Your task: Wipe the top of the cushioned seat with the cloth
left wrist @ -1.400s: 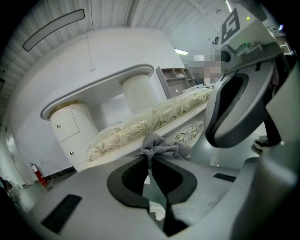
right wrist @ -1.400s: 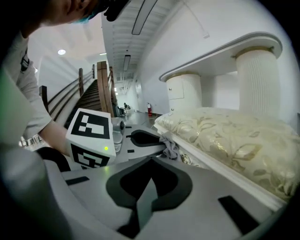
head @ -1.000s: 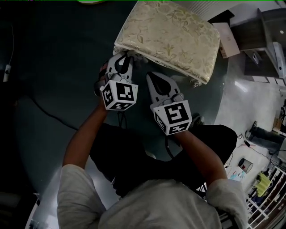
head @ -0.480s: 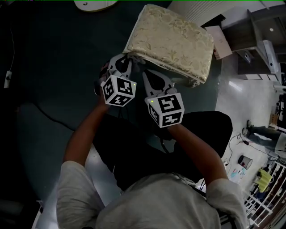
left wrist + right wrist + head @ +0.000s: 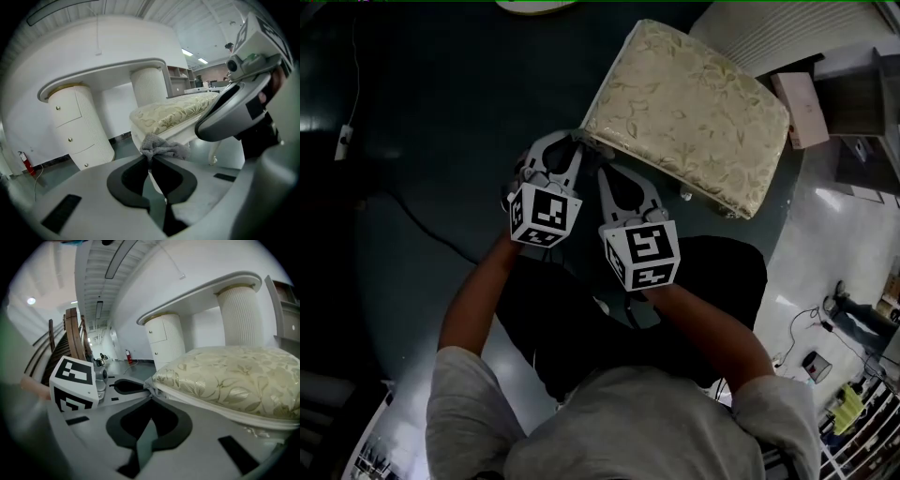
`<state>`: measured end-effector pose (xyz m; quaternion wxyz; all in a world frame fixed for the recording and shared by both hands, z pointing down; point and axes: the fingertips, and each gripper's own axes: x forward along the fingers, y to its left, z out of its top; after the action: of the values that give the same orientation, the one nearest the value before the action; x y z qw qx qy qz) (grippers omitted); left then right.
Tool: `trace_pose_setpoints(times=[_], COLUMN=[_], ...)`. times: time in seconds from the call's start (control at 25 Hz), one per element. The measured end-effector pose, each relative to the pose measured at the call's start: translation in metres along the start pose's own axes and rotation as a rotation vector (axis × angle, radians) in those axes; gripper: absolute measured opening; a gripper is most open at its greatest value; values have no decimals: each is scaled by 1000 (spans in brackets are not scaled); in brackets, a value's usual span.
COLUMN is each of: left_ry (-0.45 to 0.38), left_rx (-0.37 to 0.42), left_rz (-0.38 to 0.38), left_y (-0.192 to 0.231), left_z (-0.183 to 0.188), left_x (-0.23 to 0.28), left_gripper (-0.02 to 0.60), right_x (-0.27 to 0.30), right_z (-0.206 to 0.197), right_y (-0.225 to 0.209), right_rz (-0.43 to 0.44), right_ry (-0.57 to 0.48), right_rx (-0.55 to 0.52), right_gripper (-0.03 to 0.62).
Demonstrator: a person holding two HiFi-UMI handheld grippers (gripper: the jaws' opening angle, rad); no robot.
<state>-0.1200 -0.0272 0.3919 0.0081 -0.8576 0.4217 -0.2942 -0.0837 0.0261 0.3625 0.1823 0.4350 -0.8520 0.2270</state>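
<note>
The cushioned seat has a cream floral top and shows at the upper right of the head view. My left gripper sits at its near left corner. In the left gripper view the jaws are shut on a small grey cloth, bunched just in front of the seat's edge. My right gripper is close beside the left one, just short of the seat's front edge. Its jaws are shut with nothing between them, and the cushion fills the right of its view.
A white dressing table with fluted round pedestals stands behind the seat. A dark cable runs across the dark floor at the left. A cardboard box and shelving lie past the seat on the right. A fire extinguisher stands by the wall.
Both grippers have shifted left along the seat's front edge. The right one has closed in on the left gripper and the seat's corner. The cloth stays pinched.
</note>
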Motion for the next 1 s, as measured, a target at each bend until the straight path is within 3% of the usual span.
trace_pose_setpoints(times=[0.2, 0.36, 0.48, 0.64, 0.72, 0.84, 1.0], left_ry=[46, 95, 53, 5, -21, -98, -182], left_rx=[44, 119, 184, 139, 167, 229, 274], left_rz=[-88, -158, -227, -387, -455, -549, -632], left_y=[1, -1, 10, 7, 8, 16, 16], left_z=[2, 4, 6, 5, 5, 7, 7], left_x=[8, 11, 20, 19, 17, 21, 24], left_gripper=[35, 35, 35, 35, 35, 35, 35], right_x=[-5, -1, 10, 7, 8, 18, 24], right_z=[15, 33, 40, 10, 1, -4, -21], right_y=[-11, -20, -20, -9, -10, -13, -20], right_rz=[60, 30, 40, 106, 106, 18, -200], right_ry=[143, 158, 118, 185, 200, 147, 147], right_rx=[152, 177, 218, 391, 386, 350, 340], right_gripper=[9, 9, 9, 9, 9, 9, 9])
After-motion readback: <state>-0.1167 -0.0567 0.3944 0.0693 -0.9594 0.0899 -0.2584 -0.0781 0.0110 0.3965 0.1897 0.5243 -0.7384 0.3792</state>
